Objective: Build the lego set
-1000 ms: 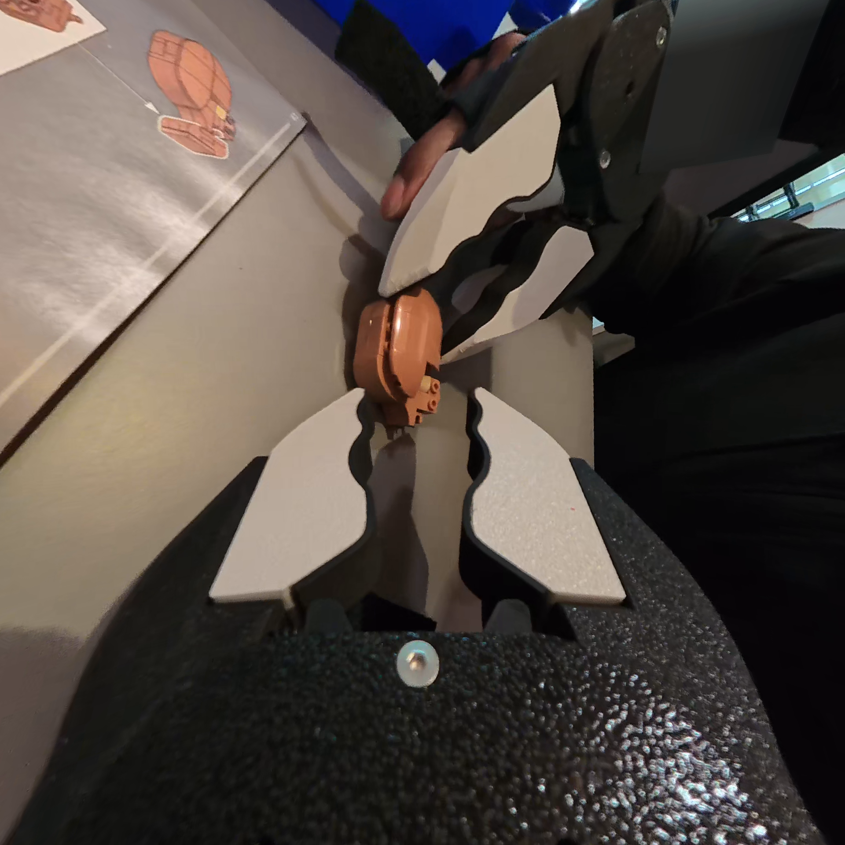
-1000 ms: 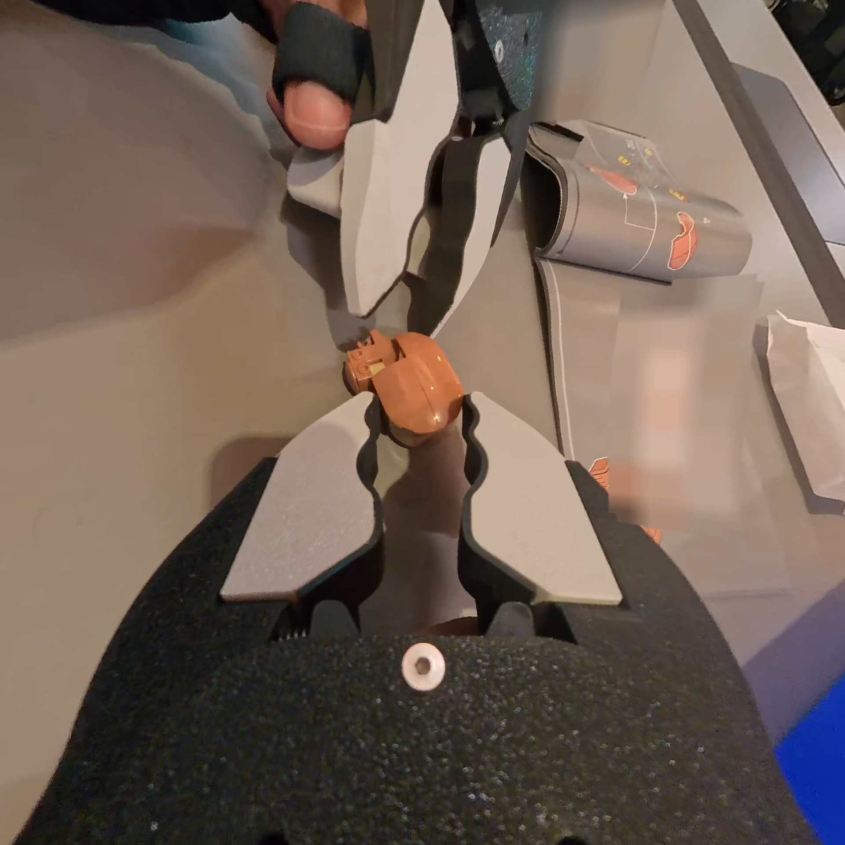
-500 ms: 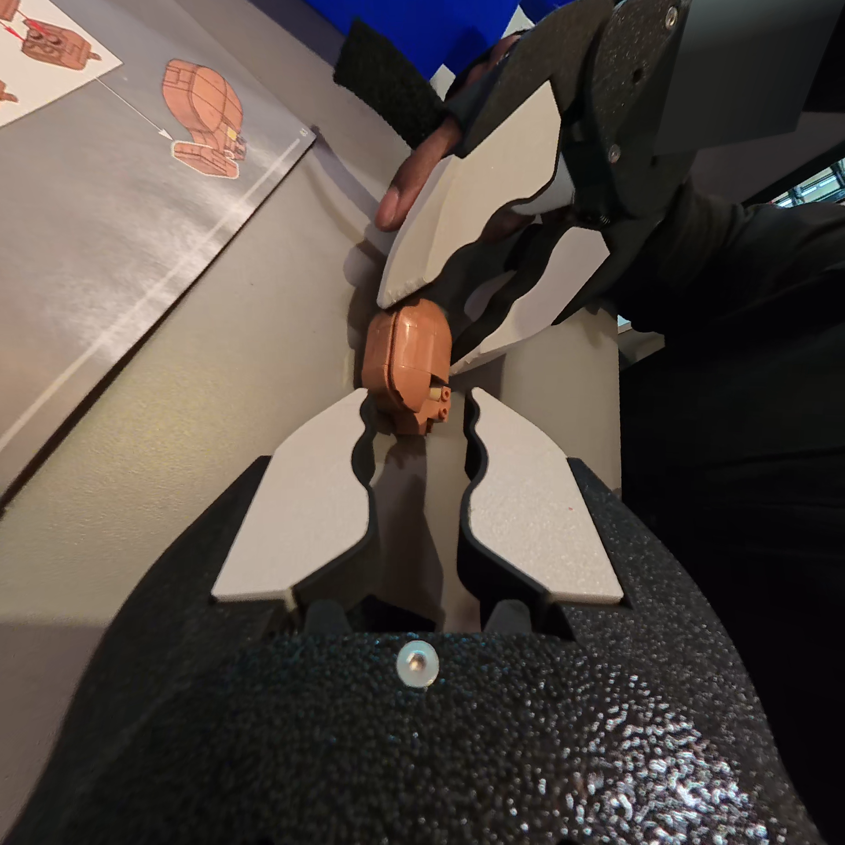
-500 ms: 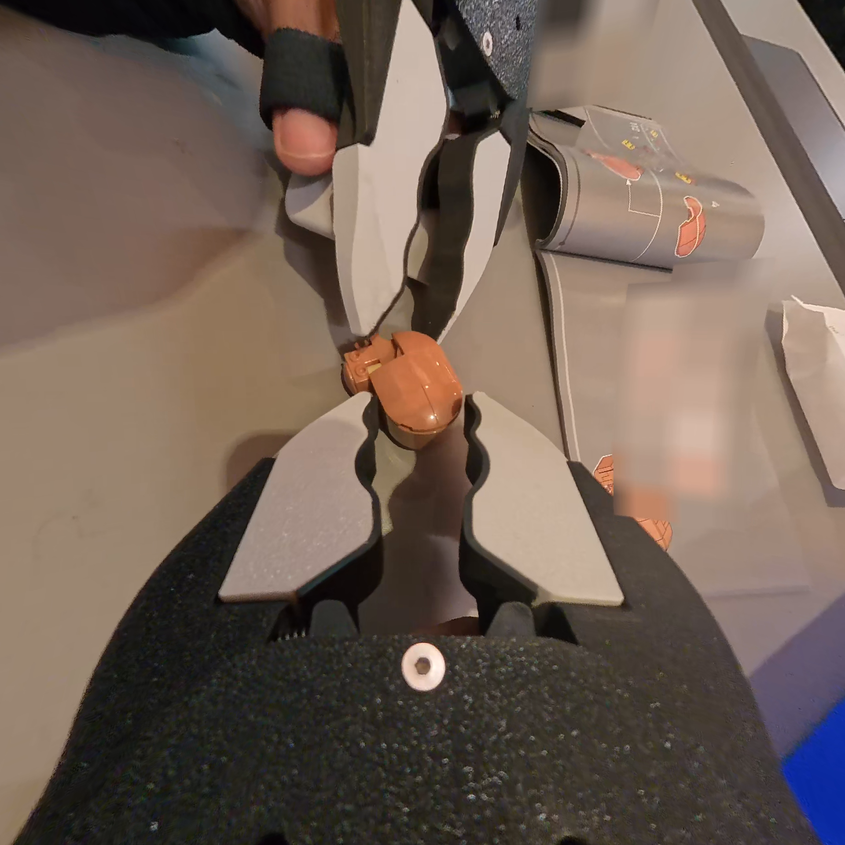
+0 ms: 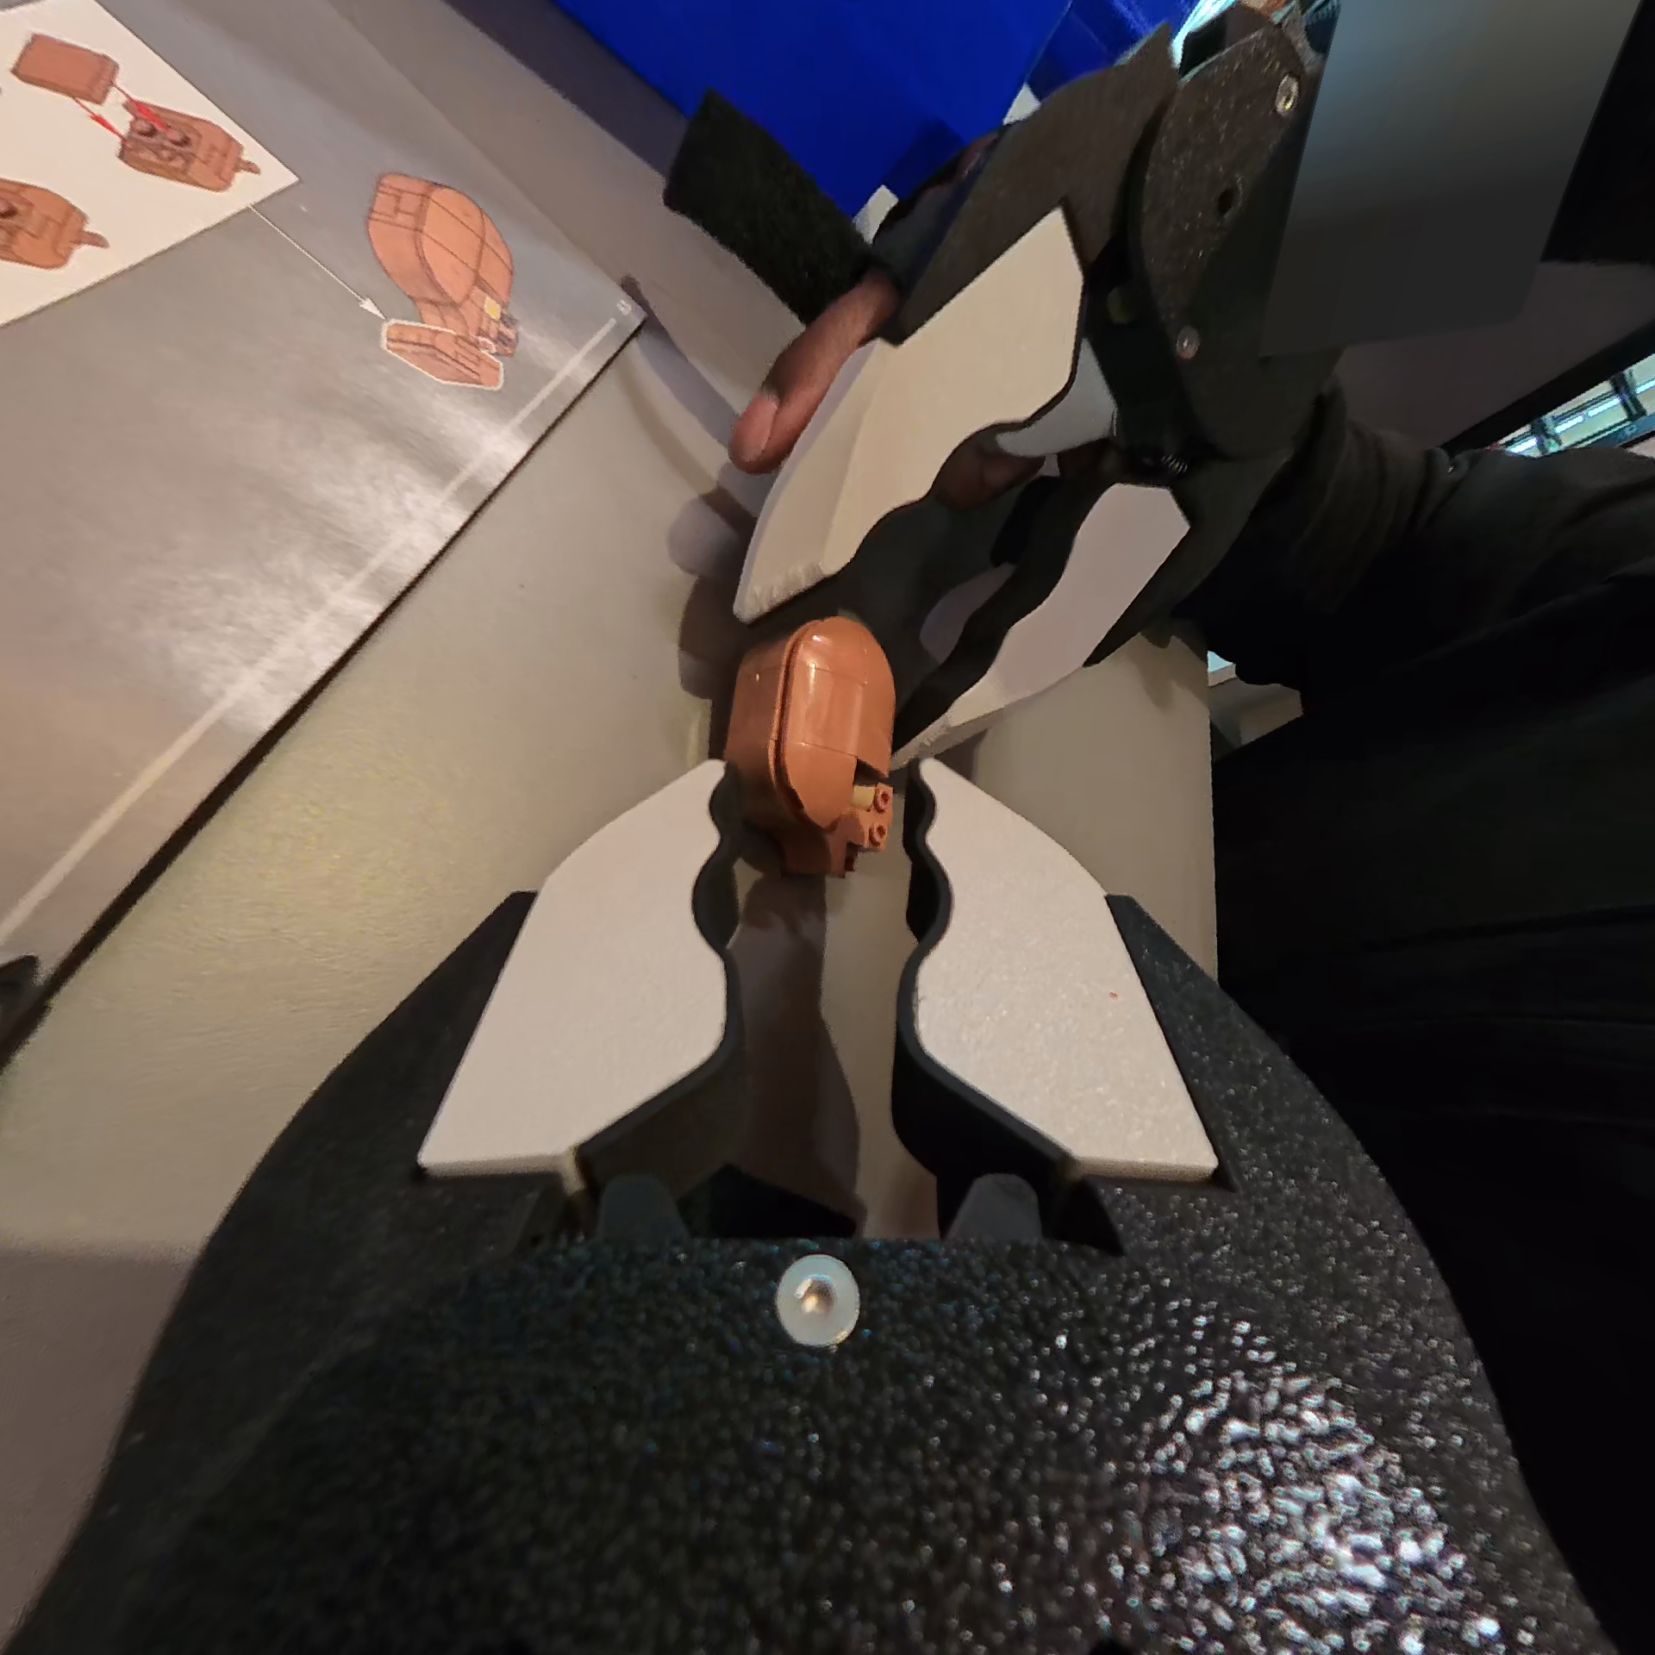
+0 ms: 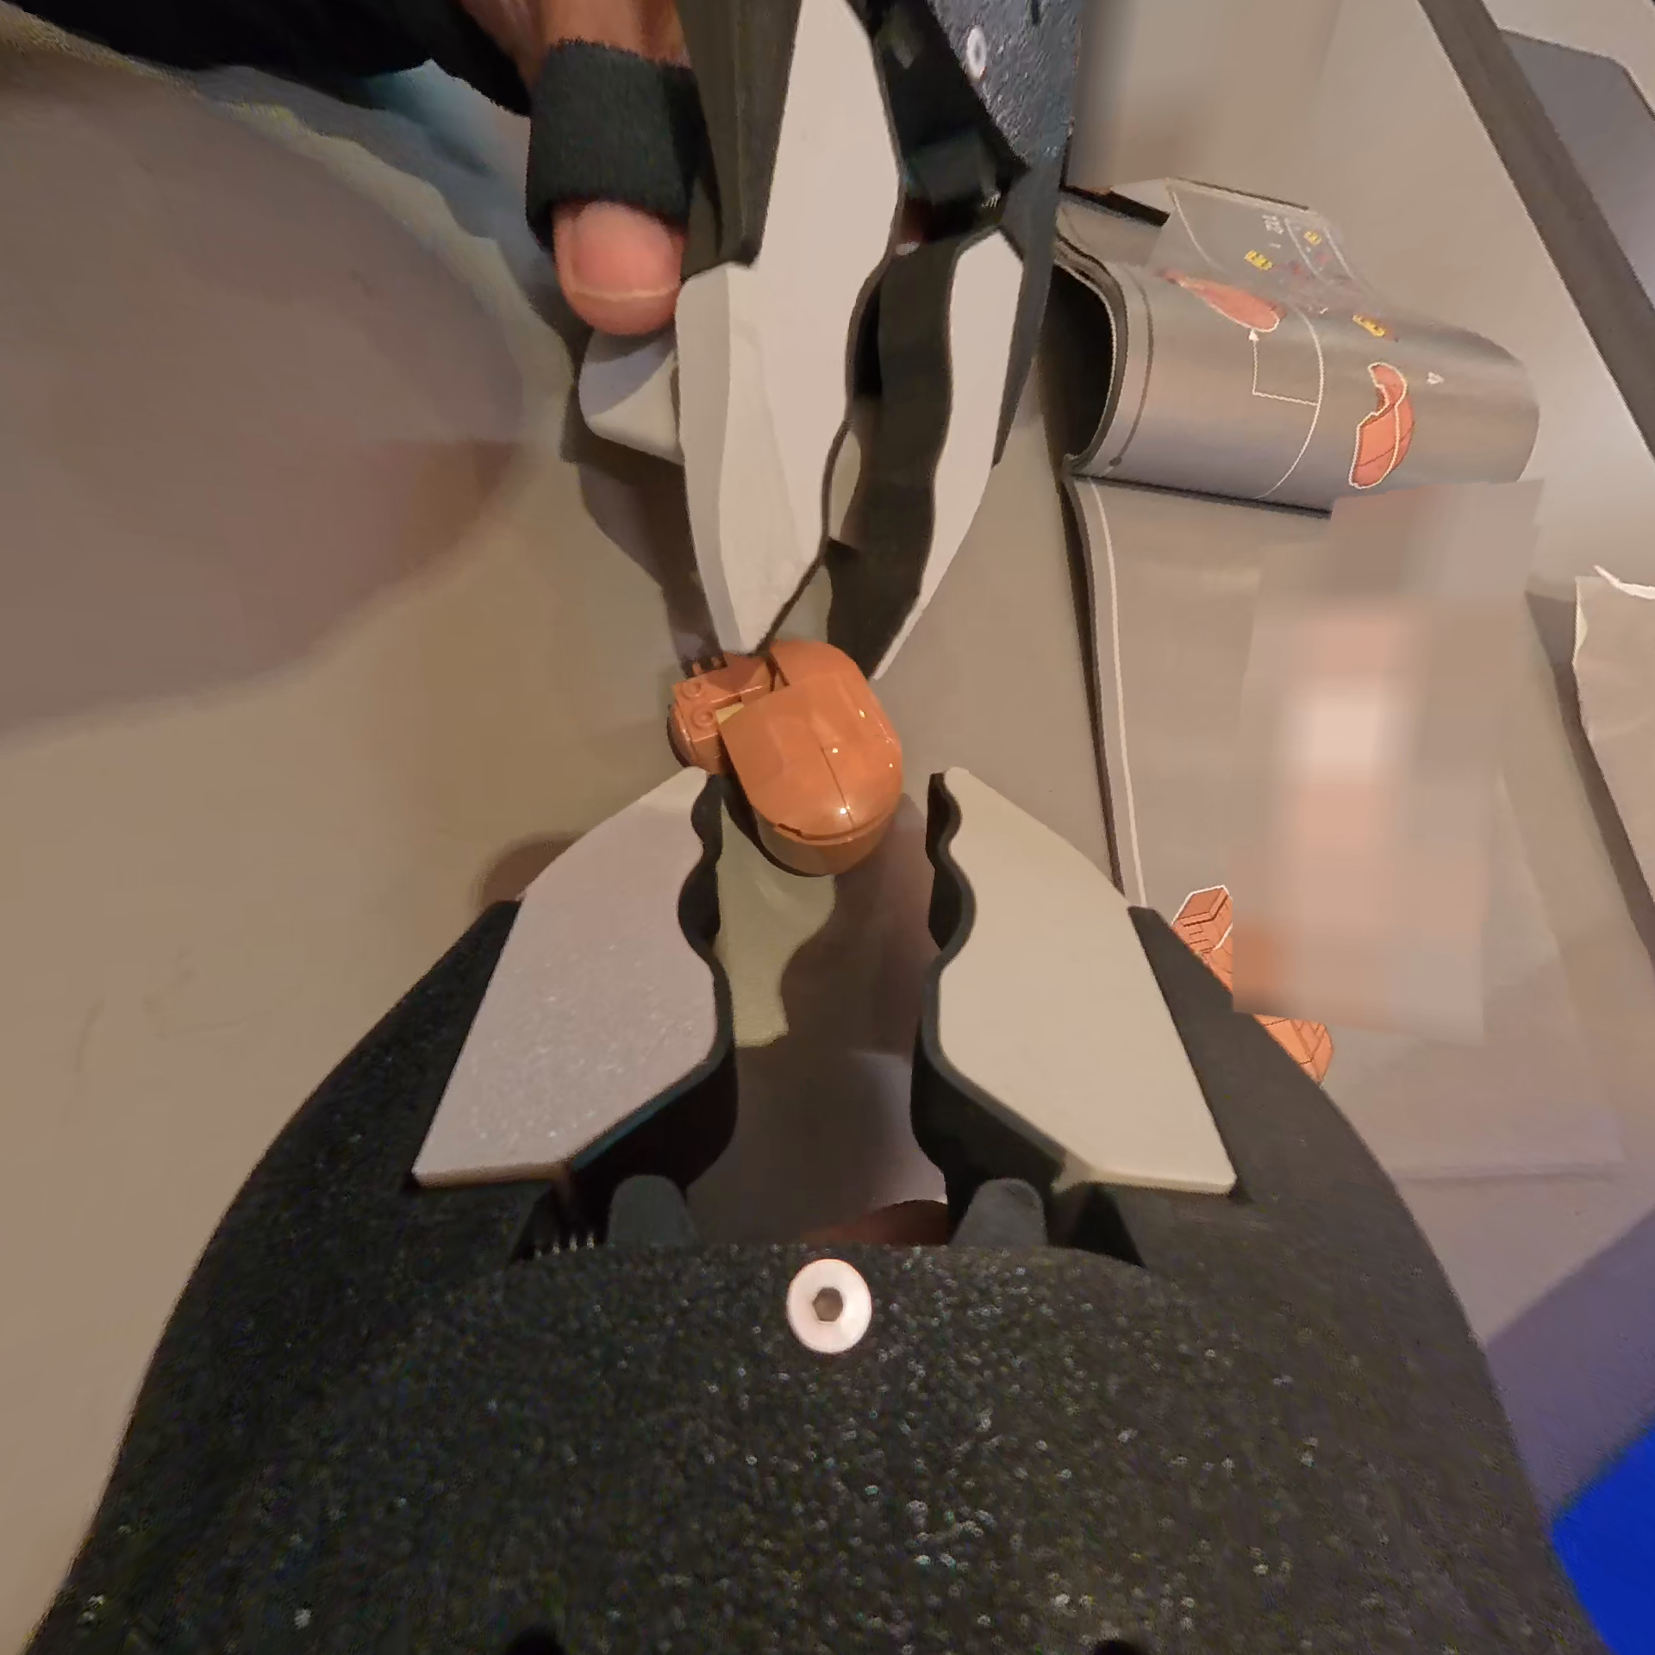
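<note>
Your left gripper (image 5: 815, 788) sits parted at frame centre, brown lego build (image 5: 810, 739) at its fingertips – not clamped. Just beyond, your right gripper (image 6: 815, 797) is parted too, boxing the build in from the far side, probably for steadying. Instruction booklet (image 5: 224, 430) lies upper left for reference.

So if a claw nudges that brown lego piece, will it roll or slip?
The brown lego assembly looks domed and glossy, so it probably rocks and slides under the foam fingers. Seams suggest several bricks that might pop apart. It looks small, likely light.
</note>
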